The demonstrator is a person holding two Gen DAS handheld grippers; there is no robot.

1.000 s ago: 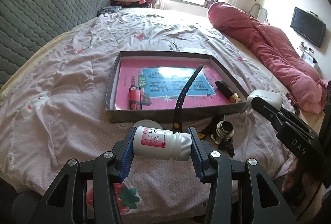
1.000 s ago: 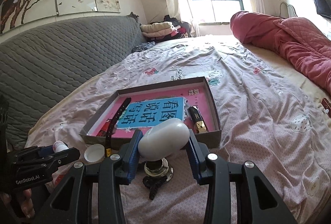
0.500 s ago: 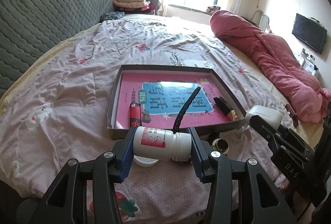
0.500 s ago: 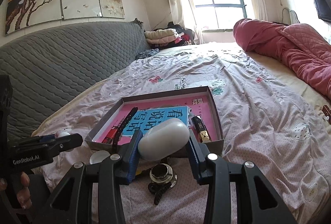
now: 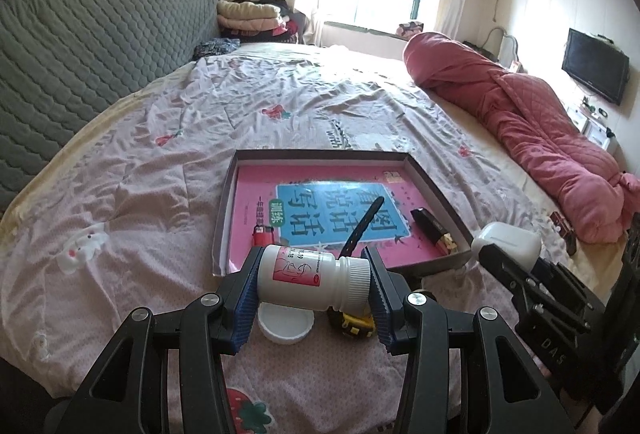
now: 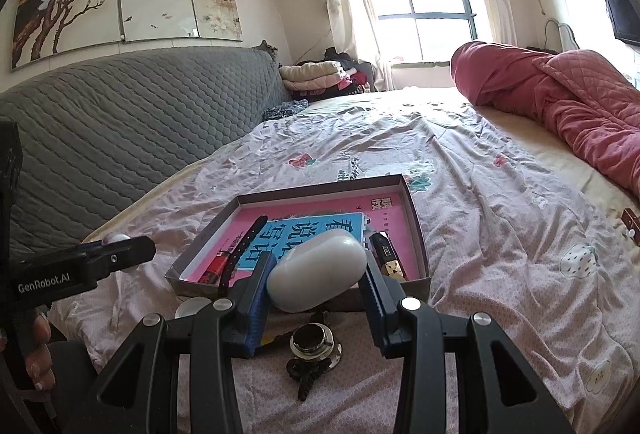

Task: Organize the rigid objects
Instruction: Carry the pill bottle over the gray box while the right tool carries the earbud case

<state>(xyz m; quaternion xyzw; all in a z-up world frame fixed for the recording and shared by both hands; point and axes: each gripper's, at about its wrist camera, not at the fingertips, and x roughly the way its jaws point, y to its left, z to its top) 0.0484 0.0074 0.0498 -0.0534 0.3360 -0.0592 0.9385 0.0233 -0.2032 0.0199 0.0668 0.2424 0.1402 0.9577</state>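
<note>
The left gripper (image 5: 312, 284), clamped on a white bottle (image 5: 310, 276), has risen off the bed (image 5: 132, 201) to the box's (image 5: 436, 185) near edge. The right gripper (image 6: 316, 284) holds a white case (image 6: 316, 274) there, so both look ready to go in.

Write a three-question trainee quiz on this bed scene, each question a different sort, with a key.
1. True or false: the left gripper holds a white pill bottle lying sideways between its jaws.
2. Multiple choice: what does the right gripper hold? A) a red lighter B) a smooth white oval case C) a black strap
3. Fill in: the red lighter lies inside the shallow ____ on the bed.

Key
1. True.
2. B, the white oval case.
3. Box, lined with a pink book; the black strap leans over its near wall.
</note>
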